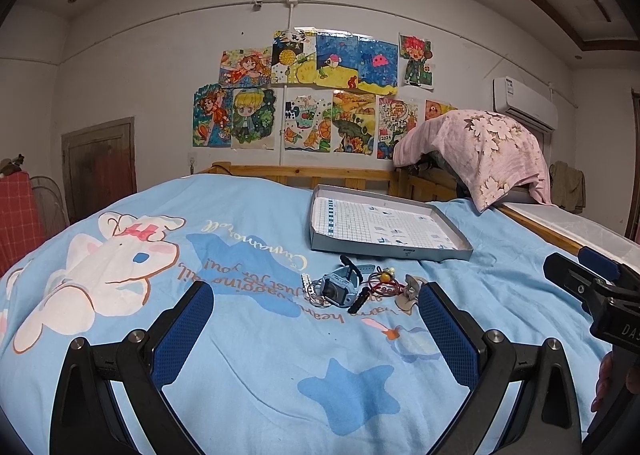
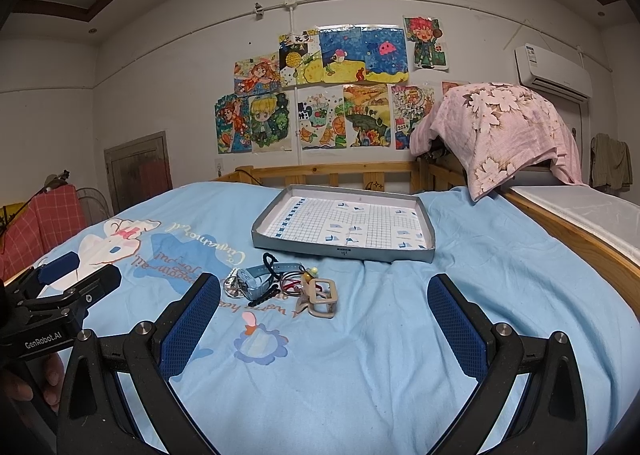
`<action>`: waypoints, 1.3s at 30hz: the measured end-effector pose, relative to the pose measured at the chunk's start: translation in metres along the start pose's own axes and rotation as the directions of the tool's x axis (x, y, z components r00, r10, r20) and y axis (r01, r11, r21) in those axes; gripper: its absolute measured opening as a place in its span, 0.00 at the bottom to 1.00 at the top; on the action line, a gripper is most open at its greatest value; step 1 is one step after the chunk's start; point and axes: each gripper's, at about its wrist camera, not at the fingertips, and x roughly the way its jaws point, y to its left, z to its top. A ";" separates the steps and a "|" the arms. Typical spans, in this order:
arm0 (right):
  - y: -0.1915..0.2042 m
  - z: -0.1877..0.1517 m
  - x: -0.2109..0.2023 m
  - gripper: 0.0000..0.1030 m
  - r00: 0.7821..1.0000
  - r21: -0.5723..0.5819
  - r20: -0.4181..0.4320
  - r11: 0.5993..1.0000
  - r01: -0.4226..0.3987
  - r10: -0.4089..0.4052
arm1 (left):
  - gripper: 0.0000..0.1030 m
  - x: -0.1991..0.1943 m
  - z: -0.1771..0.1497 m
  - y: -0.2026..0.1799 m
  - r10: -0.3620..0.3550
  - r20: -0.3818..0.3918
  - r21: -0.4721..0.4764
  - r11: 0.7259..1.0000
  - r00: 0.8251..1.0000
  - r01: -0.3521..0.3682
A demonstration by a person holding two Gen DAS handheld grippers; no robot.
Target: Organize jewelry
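A small heap of jewelry lies on the light-blue bedspread: a grey-blue watch (image 1: pixel 338 287) (image 2: pixel 256 279), a silver chain (image 1: pixel 308 285) (image 2: pixel 231 283), a black hair clip (image 1: pixel 357 303) (image 2: pixel 264 297), a red cord bracelet with a yellow bead (image 1: pixel 386 281) (image 2: pixel 294 283) and a beige claw clip (image 1: pixel 408 291) (image 2: pixel 320 297). Behind the heap sits a shallow grey tray (image 1: pixel 394 251) (image 2: pixel 340 251) lined with grid paper, nothing in it. My left gripper (image 1: pixel 316 319) is open, just short of the heap. My right gripper (image 2: pixel 324 311) is open too, with the heap ahead and to its left.
A wooden bed rail (image 2: pixel 332 173) runs behind the tray. A pink floral cloth (image 2: pixel 512 131) drapes over something at the back right. Drawings hang on the wall. A hand (image 2: pixel 44 383) holds the left gripper's handle. The bedspread (image 2: pixel 500 255) extends right of the tray.
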 end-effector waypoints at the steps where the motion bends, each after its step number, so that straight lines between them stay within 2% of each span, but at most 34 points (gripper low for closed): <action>1: -0.001 0.001 0.000 0.99 1.000 0.000 0.002 1.000 0.002 -0.002 | 1.00 0.000 0.000 0.000 -0.001 -0.001 -0.001 1.000 1.000 0.001; 12: -0.003 0.004 0.004 0.99 0.999 0.011 -0.013 0.999 0.045 -0.045 | 1.00 0.008 -0.008 -0.001 0.005 -0.026 -0.020 1.000 1.000 -0.006; 15: -0.005 0.008 0.006 0.99 0.998 0.020 -0.011 0.998 0.061 -0.061 | 1.00 0.012 -0.004 0.001 0.005 -0.040 -0.025 1.000 0.999 -0.006; 19: -0.010 0.019 0.017 0.99 0.999 0.019 -0.010 0.999 0.042 -0.042 | 1.00 0.024 0.008 0.005 -0.006 -0.068 -0.043 0.999 0.998 0.003; 25: -0.019 0.045 0.057 0.99 0.998 0.029 -0.060 1.000 -0.006 0.008 | 1.00 0.060 0.031 0.008 -0.070 -0.133 -0.025 0.997 0.989 0.067; 29: -0.023 0.062 0.086 0.99 0.997 0.026 -0.074 0.999 -0.027 0.028 | 1.00 0.088 0.045 0.015 -0.075 -0.151 -0.016 0.997 0.986 0.073; 33: -0.015 0.079 0.110 0.99 0.996 -0.023 -0.072 0.999 -0.046 0.044 | 1.00 0.118 0.058 0.025 -0.091 -0.187 -0.067 0.995 0.978 0.079; 36: -0.006 0.092 0.130 0.99 0.994 -0.047 -0.086 0.996 -0.076 0.071 | 1.00 0.135 0.070 0.029 -0.096 -0.188 -0.102 0.992 0.977 0.078; 39: 0.002 0.104 0.145 0.99 0.992 -0.070 -0.078 0.993 -0.100 0.094 | 1.00 0.150 0.081 0.025 -0.078 -0.179 -0.089 0.994 0.981 0.063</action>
